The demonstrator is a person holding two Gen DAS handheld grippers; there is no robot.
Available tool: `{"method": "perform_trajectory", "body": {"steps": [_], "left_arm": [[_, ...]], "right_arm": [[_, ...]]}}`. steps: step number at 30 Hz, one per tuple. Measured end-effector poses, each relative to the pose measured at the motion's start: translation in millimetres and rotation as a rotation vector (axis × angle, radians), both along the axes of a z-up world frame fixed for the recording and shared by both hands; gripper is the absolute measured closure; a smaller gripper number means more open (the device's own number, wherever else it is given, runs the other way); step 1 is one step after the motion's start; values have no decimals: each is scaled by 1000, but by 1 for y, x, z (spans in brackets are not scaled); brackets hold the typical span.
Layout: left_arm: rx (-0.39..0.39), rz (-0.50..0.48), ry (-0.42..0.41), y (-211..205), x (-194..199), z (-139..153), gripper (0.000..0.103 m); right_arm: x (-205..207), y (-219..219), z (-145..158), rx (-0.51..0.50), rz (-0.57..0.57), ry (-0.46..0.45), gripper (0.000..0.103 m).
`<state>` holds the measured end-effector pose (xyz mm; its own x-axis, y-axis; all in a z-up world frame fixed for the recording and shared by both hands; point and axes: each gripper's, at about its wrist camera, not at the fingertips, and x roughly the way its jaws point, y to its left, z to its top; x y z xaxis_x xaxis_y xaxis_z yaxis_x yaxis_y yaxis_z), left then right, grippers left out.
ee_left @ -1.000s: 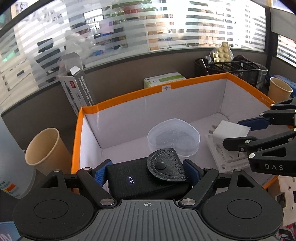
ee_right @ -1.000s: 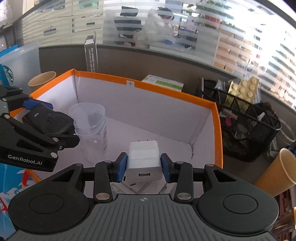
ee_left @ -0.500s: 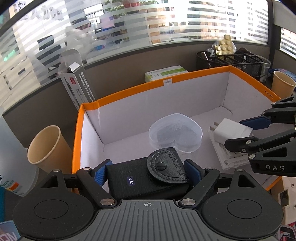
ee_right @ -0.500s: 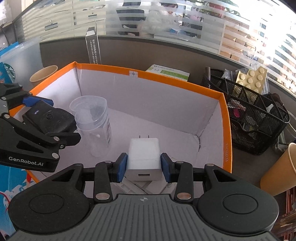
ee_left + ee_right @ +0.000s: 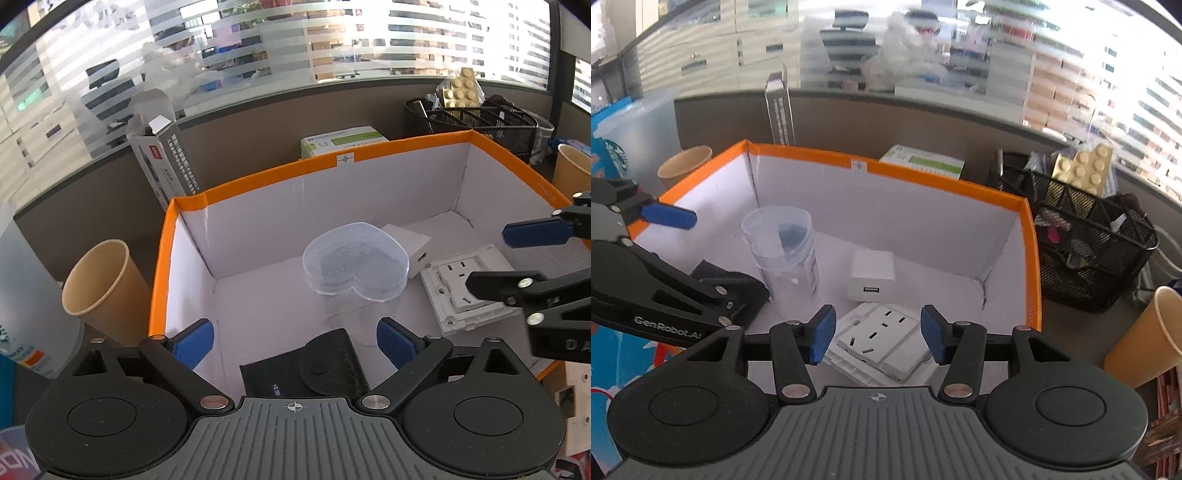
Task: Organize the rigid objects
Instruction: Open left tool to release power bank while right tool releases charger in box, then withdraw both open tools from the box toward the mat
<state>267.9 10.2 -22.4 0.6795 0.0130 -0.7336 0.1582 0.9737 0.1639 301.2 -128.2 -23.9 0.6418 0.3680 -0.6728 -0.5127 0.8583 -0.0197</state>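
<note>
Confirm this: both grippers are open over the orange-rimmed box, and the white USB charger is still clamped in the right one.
Not quite. The right gripper is open and holds nothing; the white USB charger lies on the box floor beyond the wall socket plate, as the right wrist view shows. The left gripper is open too.

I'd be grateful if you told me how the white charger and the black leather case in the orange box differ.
The white charger is a hard, glossy block with a USB port facing the right tool; the black leather case is matte, flat and closed by a round snap flap. The charger sits toward the back of the orange box, behind the wall socket plate; the case lies at the near left corner. Both rest on the box floor, released.
</note>
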Motion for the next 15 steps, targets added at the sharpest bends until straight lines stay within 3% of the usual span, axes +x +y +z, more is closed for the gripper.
{"method": "perform_trajectory", "body": {"steps": [2, 6, 11, 15], "left_arm": [[-8, 12, -6, 1, -4, 5, 6], [6, 9, -64, 6, -25, 21, 3], [-35, 16, -166, 21, -72, 39, 0], [-94, -31, -184, 27, -110, 37, 0]], "right_arm": [[-6, -3, 6, -5, -19, -31, 40], [-25, -18, 22, 21, -49, -95, 37], [-72, -50, 40, 101, -78, -197, 14], [-110, -76, 37, 131, -58, -258, 1]]}}
